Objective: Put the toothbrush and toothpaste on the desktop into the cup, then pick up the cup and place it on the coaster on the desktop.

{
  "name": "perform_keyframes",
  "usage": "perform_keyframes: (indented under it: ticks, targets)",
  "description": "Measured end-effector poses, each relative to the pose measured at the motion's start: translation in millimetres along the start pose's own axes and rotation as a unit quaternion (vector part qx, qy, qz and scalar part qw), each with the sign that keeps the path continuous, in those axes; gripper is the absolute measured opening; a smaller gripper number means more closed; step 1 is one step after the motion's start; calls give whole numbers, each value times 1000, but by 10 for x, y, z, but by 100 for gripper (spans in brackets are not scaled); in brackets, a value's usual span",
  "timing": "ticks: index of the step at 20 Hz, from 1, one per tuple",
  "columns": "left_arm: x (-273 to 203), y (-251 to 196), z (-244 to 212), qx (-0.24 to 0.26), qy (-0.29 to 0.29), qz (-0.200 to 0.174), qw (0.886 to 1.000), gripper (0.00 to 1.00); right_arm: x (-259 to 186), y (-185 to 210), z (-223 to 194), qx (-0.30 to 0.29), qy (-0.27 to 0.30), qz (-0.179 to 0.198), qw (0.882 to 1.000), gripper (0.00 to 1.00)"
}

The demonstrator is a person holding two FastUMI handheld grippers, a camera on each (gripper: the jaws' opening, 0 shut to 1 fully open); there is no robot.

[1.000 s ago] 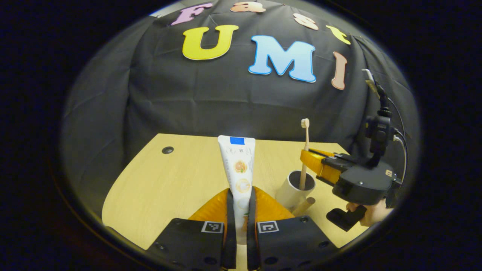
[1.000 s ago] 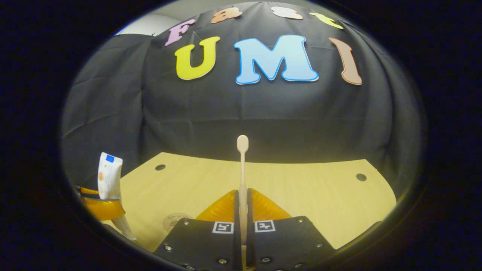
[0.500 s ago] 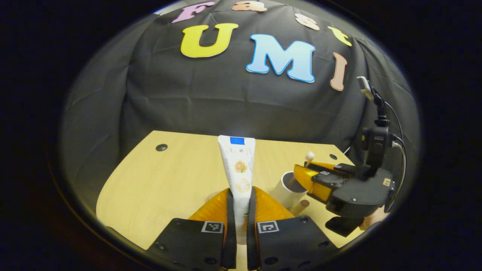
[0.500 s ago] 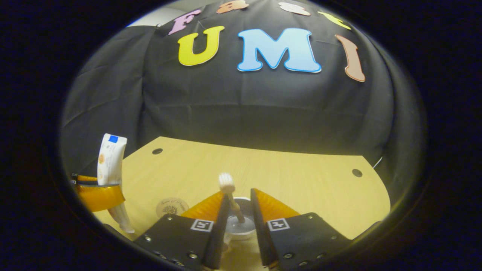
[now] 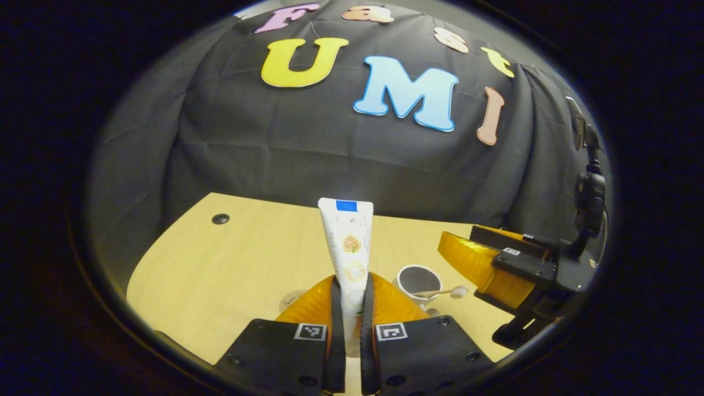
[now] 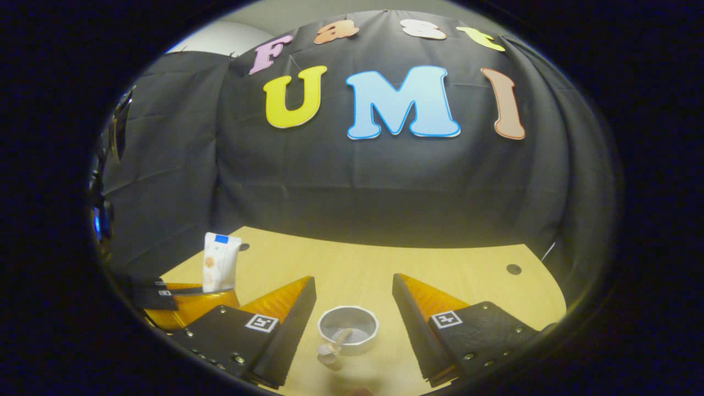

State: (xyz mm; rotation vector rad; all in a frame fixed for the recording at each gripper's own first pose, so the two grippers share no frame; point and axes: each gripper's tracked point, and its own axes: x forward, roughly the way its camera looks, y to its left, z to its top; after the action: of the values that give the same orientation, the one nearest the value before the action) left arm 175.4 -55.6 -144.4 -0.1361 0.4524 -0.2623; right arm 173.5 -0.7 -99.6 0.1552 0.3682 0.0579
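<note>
Fingers of my left gripper (image 5: 347, 330) clamp the white toothpaste tube (image 5: 348, 247) upright; my right gripper (image 6: 352, 308) gapes wide, empty, over the white round cup (image 6: 348, 330) holding the wooden toothbrush (image 6: 333, 344) mid-desktop (image 6: 385, 264).

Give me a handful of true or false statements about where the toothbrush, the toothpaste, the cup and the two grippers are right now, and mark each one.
1. The toothbrush is in the cup. True.
2. The right gripper is shut on the toothbrush. False: its jaws stand wide apart, with the cup between and below them.
3. The left gripper holds the toothpaste upright. True.
4. The toothpaste is already in the cup. False: it is in the left gripper, beside the cup.
5. The cup is lying on its side. False: it stands upright on the table.
</note>
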Motion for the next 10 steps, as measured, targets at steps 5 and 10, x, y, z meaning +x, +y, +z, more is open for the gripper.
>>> perform_keyframes:
  ticks: [5,10]
  targets:
    - [272,-290,252,10,-54,-54,997,18,-296,-279,227,21,-26,-36,999,85]
    - [543,-611,521,7,-122,-99,988,18,-557,-637,201,26,-17,-80,996,85]
